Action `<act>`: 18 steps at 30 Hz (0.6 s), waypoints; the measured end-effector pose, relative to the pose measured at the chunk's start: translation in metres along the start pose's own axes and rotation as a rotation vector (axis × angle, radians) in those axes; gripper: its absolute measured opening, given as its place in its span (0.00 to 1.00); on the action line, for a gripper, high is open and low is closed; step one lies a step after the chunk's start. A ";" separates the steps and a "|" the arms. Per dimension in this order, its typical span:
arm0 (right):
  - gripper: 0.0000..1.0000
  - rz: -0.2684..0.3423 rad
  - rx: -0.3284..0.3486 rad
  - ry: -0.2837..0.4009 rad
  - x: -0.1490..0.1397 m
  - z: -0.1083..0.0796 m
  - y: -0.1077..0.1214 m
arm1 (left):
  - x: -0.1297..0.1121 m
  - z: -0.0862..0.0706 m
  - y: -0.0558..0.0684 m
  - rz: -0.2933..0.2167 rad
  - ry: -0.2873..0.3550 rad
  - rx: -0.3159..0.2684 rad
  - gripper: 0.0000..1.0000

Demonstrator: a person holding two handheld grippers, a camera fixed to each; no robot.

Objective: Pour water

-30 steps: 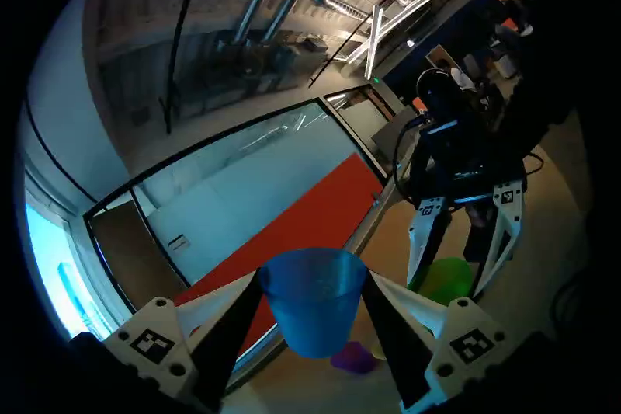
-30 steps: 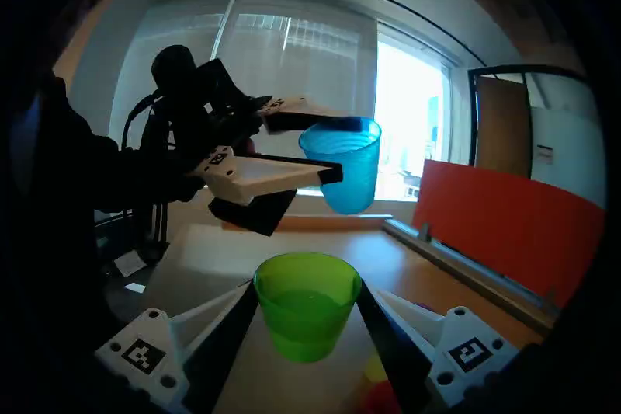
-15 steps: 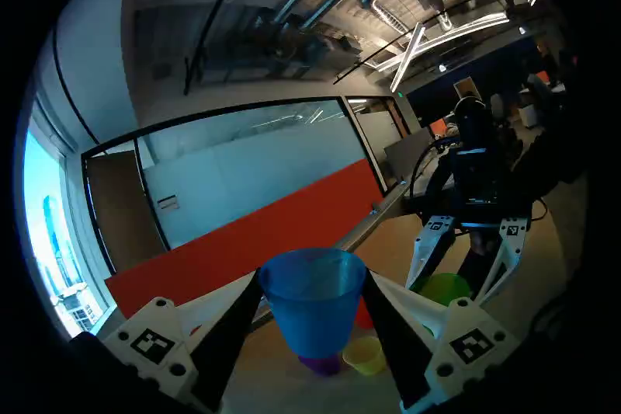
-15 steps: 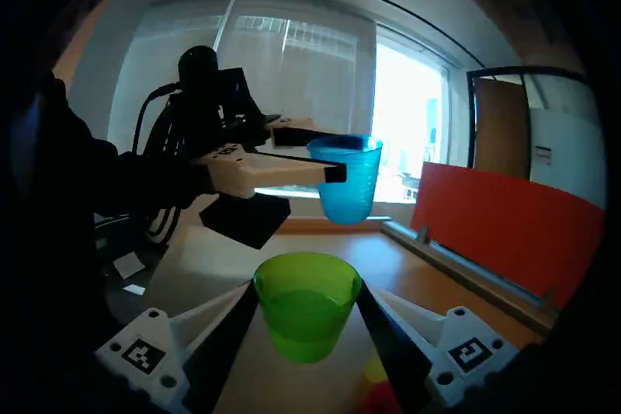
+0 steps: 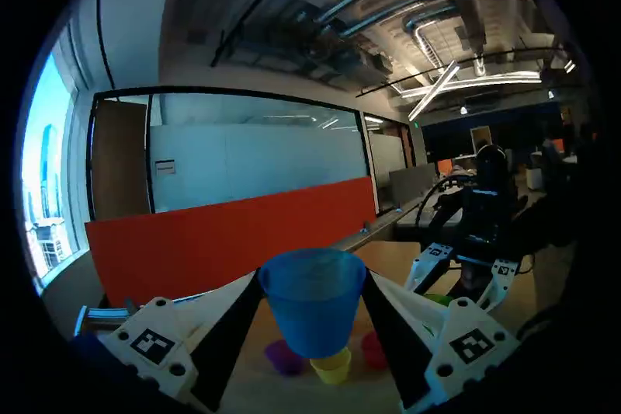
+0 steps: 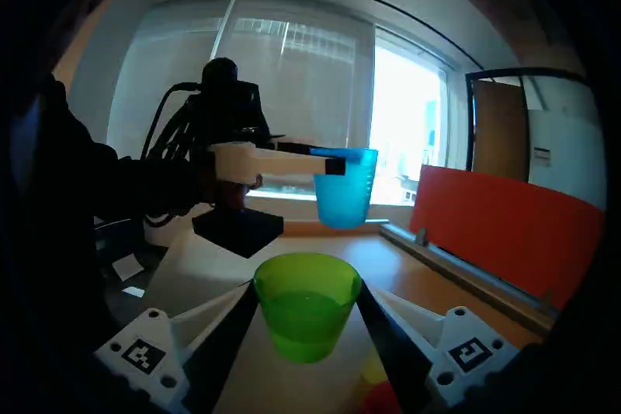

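Between 2 fingers of the left gripper (image 5: 311, 280) a blue cup (image 5: 312, 313) sits clamped upright — the right gripper (image 6: 307, 288) clamps a green cup (image 6: 307, 321).

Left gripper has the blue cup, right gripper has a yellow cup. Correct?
Wrong on one point: the right gripper holds a green cup, not a yellow one, as the right gripper view shows. The left gripper does have the blue cup.

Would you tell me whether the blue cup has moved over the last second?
Yes. In the right gripper view the blue cup has sunk slightly against the window and levelled from tilted to upright.
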State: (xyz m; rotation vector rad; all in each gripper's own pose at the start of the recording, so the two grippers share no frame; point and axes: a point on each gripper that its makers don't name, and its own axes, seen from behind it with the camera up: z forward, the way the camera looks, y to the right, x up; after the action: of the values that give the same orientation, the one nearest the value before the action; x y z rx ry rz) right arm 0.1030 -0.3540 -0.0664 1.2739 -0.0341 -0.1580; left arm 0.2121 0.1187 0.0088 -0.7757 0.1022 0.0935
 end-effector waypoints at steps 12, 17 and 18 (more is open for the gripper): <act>0.91 0.004 0.001 -0.007 -0.002 0.002 0.000 | -0.011 -0.005 -0.006 -0.019 -0.032 0.001 0.87; 0.91 0.007 0.001 -0.029 -0.008 -0.001 0.001 | -0.024 -0.007 -0.005 -0.031 -0.073 -0.013 0.87; 0.91 0.007 0.000 -0.034 -0.010 -0.001 0.001 | -0.028 -0.007 -0.005 -0.034 -0.084 -0.016 0.87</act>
State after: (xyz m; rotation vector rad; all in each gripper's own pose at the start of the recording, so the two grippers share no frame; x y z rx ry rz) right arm 0.0936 -0.3514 -0.0653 1.2712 -0.0683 -0.1734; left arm 0.1850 0.1089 0.0106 -0.7880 0.0087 0.0947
